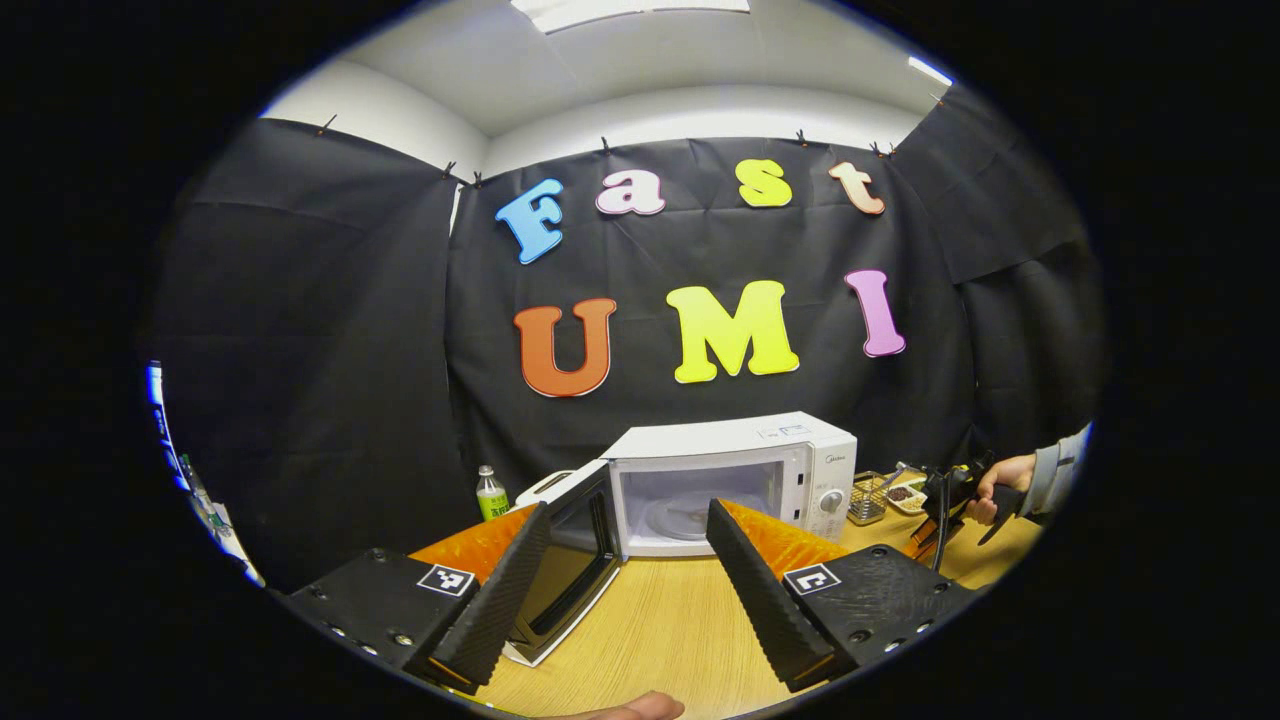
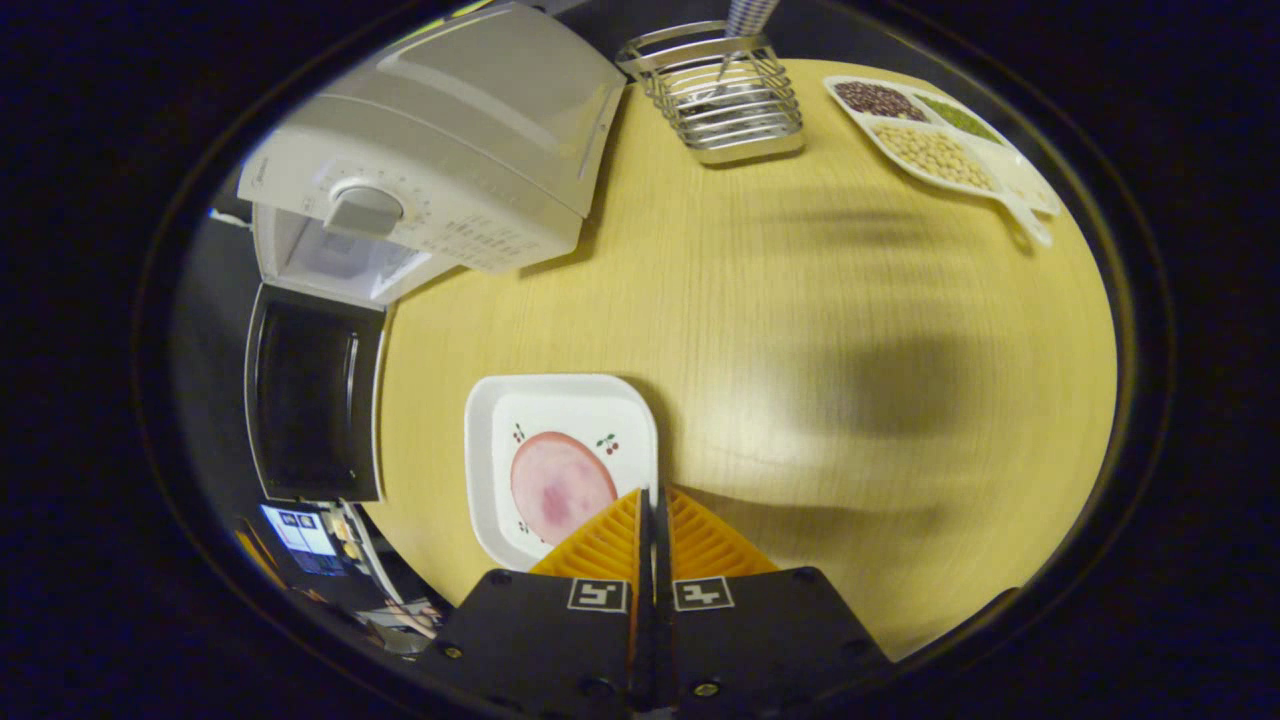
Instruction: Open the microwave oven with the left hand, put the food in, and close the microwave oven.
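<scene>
The white microwave (image 1: 735, 465) stands at the back of the wooden table, its door (image 1: 572, 555) swung out to the left and the cavity with its glass turntable (image 1: 690, 515) bare. My left gripper (image 1: 628, 508) hangs open in front of it, holding nothing. Seen from above, the microwave (image 2: 440, 150) and its open door (image 2: 312, 395) lie to the left. My right gripper (image 2: 655, 492) is shut on the right rim of a white square plate (image 2: 530, 405) that carries a pink slice of ham (image 2: 560, 490). A hand holds the right gripper (image 1: 945, 500) right of the microwave.
A wire basket (image 2: 715, 100) and a divided tray of beans (image 2: 930, 140) sit at the table's far side, right of the microwave. A green bottle (image 1: 490, 492) stands left of the open door. Bare wooden tabletop (image 2: 800, 350) spreads right of the plate.
</scene>
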Motion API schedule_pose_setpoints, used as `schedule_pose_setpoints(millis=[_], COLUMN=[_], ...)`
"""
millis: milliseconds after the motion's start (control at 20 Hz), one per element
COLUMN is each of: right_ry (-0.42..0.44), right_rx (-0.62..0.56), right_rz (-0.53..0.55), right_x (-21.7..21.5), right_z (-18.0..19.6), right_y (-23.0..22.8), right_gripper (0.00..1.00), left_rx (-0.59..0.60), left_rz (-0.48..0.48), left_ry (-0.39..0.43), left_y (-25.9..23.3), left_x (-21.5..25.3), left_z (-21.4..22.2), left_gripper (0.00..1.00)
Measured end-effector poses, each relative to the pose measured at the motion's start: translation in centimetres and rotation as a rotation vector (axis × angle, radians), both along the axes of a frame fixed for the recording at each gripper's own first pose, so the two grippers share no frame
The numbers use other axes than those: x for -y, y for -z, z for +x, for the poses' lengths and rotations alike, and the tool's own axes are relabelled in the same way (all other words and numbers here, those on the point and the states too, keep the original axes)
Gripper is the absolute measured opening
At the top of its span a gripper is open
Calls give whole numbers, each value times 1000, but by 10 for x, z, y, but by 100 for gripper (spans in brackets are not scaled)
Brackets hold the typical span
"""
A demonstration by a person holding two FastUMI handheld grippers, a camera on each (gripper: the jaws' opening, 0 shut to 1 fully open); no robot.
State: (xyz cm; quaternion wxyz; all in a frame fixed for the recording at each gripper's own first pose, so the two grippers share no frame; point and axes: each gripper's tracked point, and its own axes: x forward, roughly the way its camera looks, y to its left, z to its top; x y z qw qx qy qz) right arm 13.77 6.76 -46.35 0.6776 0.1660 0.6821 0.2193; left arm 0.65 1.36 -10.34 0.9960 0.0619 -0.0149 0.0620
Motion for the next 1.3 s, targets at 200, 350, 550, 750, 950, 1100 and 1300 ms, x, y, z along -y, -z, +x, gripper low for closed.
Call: schedule_pose_setpoints(millis=[200,350,550,750,950,1100,1300], right_ry=[106,212,337,497,608,678,784], right_rx=[-1,18,39,16,23,58,138], right_rz=[81,133,186,232,232,234,238], right_x=[-6,-15,-43,-88,-134,-166,-200], right_z=[-20,-31,-50,-71,-81,-70,-42], right_y=[-19,-41,-61,-70,-73,-76,-79], right_gripper=[0,0,0,0,0,0,0], left_rx=[6,17,31,20,14,4,-20], left_rz=[-16,-32,-72,-110,-104,-128,-163], left_ry=[9,15,26,65,49,30,-6], left_y=[-1,0,0,3,5,10,17], left_x=[-8,-17,-33,-43,-70,-86,-108], left_z=[-14,-26,-43,-57,-69,-72,-68], left_gripper=[96,96,96,96,87,96,93])
